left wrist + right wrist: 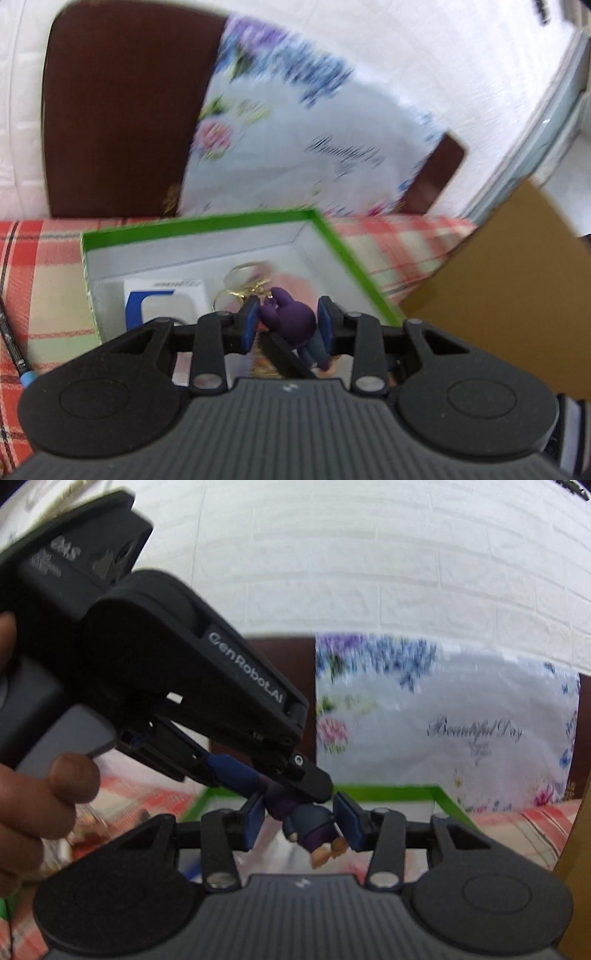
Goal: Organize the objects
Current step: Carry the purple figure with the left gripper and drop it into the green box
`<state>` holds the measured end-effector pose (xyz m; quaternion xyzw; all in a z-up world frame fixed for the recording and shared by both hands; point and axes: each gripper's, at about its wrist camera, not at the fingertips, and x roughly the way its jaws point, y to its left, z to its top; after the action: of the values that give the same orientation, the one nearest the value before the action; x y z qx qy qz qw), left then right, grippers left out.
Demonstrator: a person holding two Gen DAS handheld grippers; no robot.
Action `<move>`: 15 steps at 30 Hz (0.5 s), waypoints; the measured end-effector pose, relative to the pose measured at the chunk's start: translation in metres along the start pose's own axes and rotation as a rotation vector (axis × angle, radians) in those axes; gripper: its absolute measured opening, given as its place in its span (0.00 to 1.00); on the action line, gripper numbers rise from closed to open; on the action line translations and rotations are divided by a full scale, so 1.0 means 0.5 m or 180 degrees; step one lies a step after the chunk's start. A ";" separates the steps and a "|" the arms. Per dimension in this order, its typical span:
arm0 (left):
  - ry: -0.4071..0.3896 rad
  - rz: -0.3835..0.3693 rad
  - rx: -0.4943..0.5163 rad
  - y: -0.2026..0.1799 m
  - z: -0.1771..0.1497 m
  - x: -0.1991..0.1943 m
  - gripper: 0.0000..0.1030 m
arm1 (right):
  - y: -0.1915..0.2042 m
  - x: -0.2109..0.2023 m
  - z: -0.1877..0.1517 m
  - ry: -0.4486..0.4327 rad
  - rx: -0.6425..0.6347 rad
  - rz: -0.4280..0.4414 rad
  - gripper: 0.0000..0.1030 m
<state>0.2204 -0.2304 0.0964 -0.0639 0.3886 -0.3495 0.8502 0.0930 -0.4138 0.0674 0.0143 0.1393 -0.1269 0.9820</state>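
A small figure (291, 317) with a purple top, dark blue clothes and tan feet hangs over the open green-rimmed box (207, 221). My left gripper (288, 314) is shut on its purple part. In the right wrist view the left gripper (288, 786) reaches in from the left, a hand (44, 794) on its handle, and pinches the figure (310, 827). My right gripper (301, 812) stands around the figure's lower body, with a gap showing at its left pad (255, 819), so it is open. The box rim (388, 787) lies just beyond.
Inside the box lie a white-and-blue packet (162, 299), gold key rings (240, 288) and something pink. The box rests on red checked cloth (44, 266). A brown cardboard sheet (517, 277) stands at right, a floral cushion (295, 129) and dark headboard (118, 110) behind, a pen (14, 350) at left.
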 end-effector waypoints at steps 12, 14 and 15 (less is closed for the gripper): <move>-0.0143 0.0251 -0.0051 0.026 -0.072 -0.127 0.39 | 0.012 -0.078 -0.033 0.0081 0.0281 0.0126 0.51; -0.0158 0.0321 -0.0028 0.028 -0.109 -0.162 0.39 | 0.036 -0.116 -0.039 0.0104 0.0278 0.0189 0.52; -0.0150 0.0341 -0.0034 0.032 -0.128 -0.175 0.39 | 0.047 -0.128 -0.043 0.0120 0.0261 0.0223 0.52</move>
<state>0.1445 -0.1518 0.1002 -0.0557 0.3732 -0.2998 0.8762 0.0336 -0.3738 0.0643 0.0617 0.1519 -0.0977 0.9816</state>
